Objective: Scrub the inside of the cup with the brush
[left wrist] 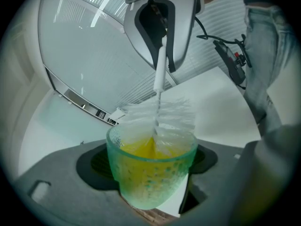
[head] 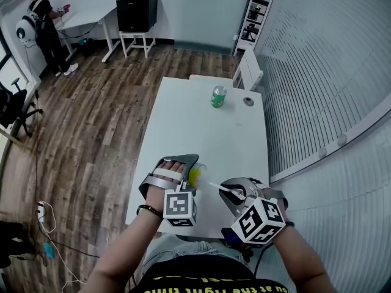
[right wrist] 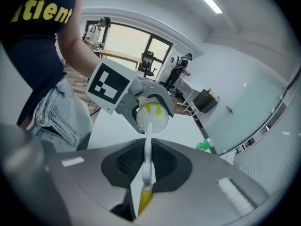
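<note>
My left gripper (head: 183,171) is shut on a pale green pebbled cup (left wrist: 151,172) with a yellow inside, held tipped on its side above the table's near edge. My right gripper (head: 234,194) is shut on the white handle of a bottle brush (right wrist: 148,154), whose end is yellow. The white bristle head (left wrist: 157,119) sits in the cup's mouth, partly inside and partly above the rim. In the head view the cup (head: 196,174) points right toward the brush handle (head: 217,187). From the right gripper view the bristles (right wrist: 151,118) fill the cup's opening.
A green drinks can (head: 218,96) stands near the far end of the white table (head: 208,133), with a small round cable hole (head: 248,101) beside it. A white chair (head: 247,72) stands beyond the table. A person (head: 44,29) stands far off at another desk.
</note>
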Action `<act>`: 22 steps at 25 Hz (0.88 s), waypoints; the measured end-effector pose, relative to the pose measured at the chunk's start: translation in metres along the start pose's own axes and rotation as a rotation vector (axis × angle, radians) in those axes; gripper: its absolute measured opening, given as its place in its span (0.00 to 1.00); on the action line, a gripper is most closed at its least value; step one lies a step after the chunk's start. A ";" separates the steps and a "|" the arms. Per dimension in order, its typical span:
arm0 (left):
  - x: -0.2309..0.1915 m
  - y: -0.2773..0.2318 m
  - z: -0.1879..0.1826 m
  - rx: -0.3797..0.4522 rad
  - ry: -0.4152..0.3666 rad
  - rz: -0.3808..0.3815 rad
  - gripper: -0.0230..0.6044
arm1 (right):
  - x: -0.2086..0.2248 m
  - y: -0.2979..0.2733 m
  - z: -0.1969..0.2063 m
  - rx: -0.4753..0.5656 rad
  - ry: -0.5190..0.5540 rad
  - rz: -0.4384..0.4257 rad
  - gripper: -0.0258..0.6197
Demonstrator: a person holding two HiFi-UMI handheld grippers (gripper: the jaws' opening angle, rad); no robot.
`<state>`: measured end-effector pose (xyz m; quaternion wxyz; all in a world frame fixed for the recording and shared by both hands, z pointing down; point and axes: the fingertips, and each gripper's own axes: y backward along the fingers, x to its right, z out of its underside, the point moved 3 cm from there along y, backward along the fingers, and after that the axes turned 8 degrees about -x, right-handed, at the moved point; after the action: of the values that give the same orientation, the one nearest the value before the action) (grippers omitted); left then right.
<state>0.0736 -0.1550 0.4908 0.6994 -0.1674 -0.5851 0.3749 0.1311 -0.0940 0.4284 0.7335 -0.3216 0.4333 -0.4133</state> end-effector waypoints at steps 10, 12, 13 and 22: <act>0.004 -0.009 0.017 -0.038 0.000 0.006 0.69 | 0.007 0.004 0.006 0.006 -0.046 0.001 0.11; 0.006 -0.008 0.018 -0.037 -0.002 0.010 0.69 | 0.008 0.006 0.007 0.007 -0.058 0.002 0.11; 0.006 -0.008 0.017 -0.034 -0.002 0.013 0.69 | 0.009 0.006 0.008 0.008 -0.066 0.000 0.11; 0.016 -0.003 -0.002 0.000 -0.036 0.018 0.69 | 0.002 -0.005 0.010 0.007 -0.087 -0.016 0.11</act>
<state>0.0772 -0.1452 0.5037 0.6853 -0.1660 -0.5961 0.3840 0.1393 -0.0967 0.4362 0.7494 -0.3402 0.3972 -0.4061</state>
